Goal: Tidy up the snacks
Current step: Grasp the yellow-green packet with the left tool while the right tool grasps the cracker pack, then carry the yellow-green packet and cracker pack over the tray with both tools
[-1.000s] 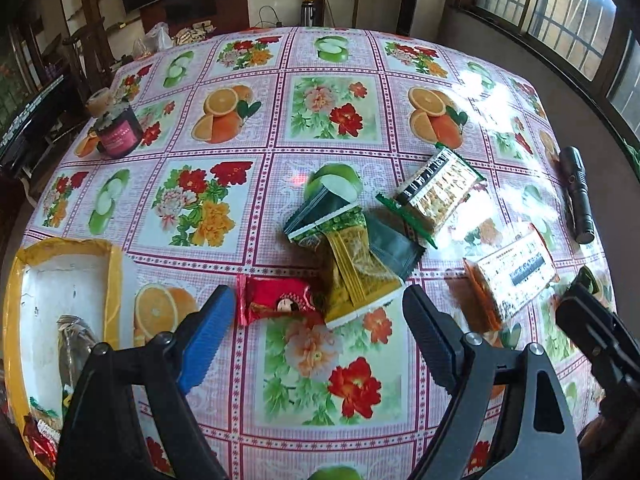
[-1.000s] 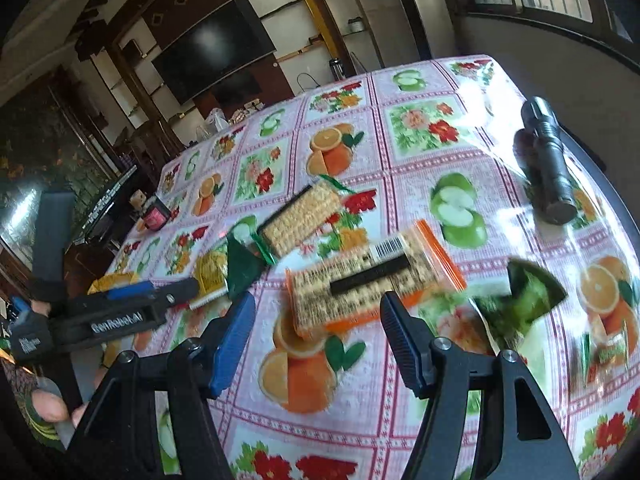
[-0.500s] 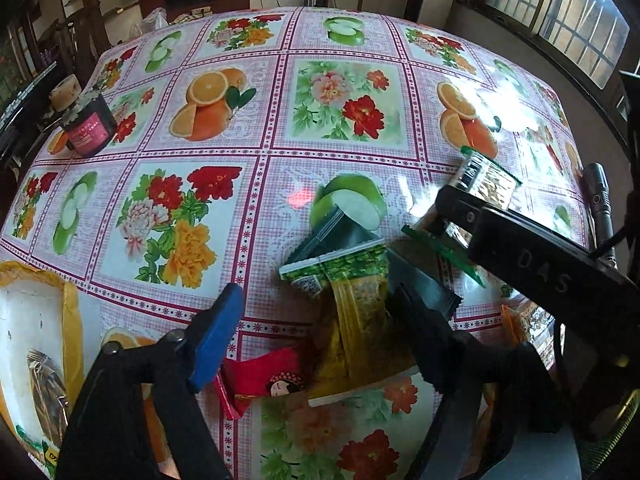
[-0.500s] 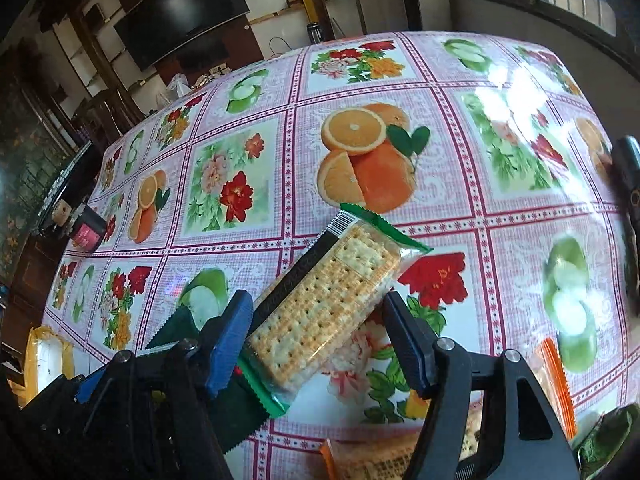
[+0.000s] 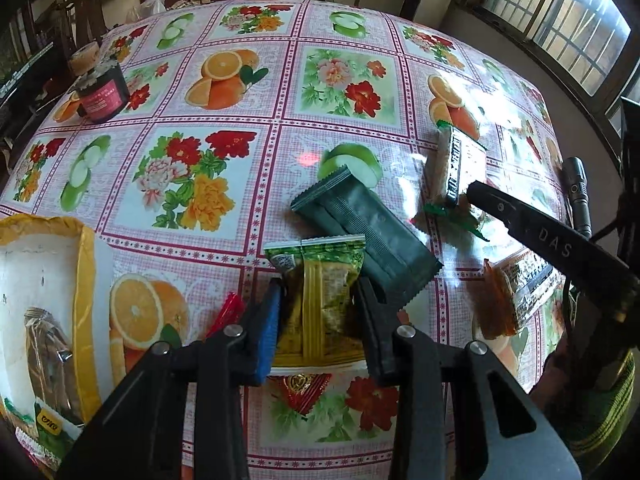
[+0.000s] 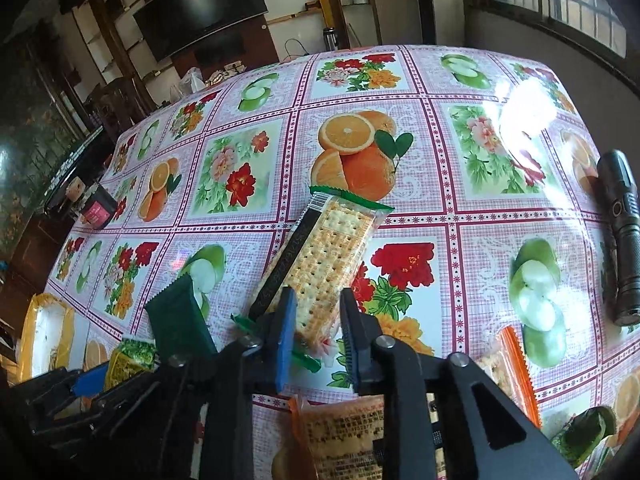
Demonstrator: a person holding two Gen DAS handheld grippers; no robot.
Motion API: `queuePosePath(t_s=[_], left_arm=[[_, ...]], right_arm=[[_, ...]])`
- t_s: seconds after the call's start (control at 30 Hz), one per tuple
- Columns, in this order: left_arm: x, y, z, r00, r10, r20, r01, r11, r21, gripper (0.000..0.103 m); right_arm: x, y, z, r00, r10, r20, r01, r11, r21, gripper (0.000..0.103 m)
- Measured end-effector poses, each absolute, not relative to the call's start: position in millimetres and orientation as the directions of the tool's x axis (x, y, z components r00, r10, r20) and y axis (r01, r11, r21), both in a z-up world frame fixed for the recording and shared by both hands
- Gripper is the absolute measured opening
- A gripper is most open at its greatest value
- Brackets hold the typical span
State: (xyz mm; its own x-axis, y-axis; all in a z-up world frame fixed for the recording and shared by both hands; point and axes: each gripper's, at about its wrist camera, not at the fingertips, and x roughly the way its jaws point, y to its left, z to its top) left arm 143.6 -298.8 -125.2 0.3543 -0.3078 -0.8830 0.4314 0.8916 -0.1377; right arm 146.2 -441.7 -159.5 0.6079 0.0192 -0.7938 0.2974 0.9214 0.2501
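My left gripper (image 5: pixel 320 312) is shut on a yellow-green snack packet (image 5: pixel 324 304) lying on the fruit-print tablecloth. A dark green packet (image 5: pixel 366 236) lies just beyond it, a red packet (image 5: pixel 302 390) under it. My right gripper (image 6: pixel 316 326) is shut on the near end of a green-edged cracker pack (image 6: pixel 326 256), which also shows in the left wrist view (image 5: pixel 456 172). A yellow-rimmed tray (image 5: pixel 44 276) with a snack bag in it sits at the left; it also shows in the right wrist view (image 6: pixel 44 340).
An orange-edged cracker pack (image 5: pixel 516 292) lies at the right, also below my right gripper (image 6: pixel 344 436). A black flashlight (image 6: pixel 622 236) lies near the right table edge. A dark jar with a pink label (image 5: pixel 102 94) stands far left.
Both grippers have moved forward and closed: the left on the yellow-green packet, the right on the cracker pack. One second ago both were open and farther back.
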Motion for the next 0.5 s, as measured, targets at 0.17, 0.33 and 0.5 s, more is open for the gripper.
queuePosePath(t_s=[0.17, 0.33, 0.5], left_arm=[[137.4, -279.7, -112.3, 0.368, -0.328, -0.870, 0.405, 0.899, -0.168, 0.037], [125.2, -264.7, -95.6, 0.394, -0.347, -0.851, 0.404, 0.897, -0.179, 0.037], [109.6, -246.4, -83.2, 0.405, -0.383, -0.830, 0.402, 0.890, -0.214, 0.037]], right_arm=[[170.4, -436.5, -166.0, 0.574, -0.020, -0.819, 0.378, 0.893, 0.243, 0.065], [192.8, -407.7, -171.4, 0.519, -0.171, -0.837, 0.320, 0.947, 0.005, 0.047], [158.3, -403.4, -165.1, 0.563, -0.117, -0.818, 0.274, 0.960, 0.051, 0.046]])
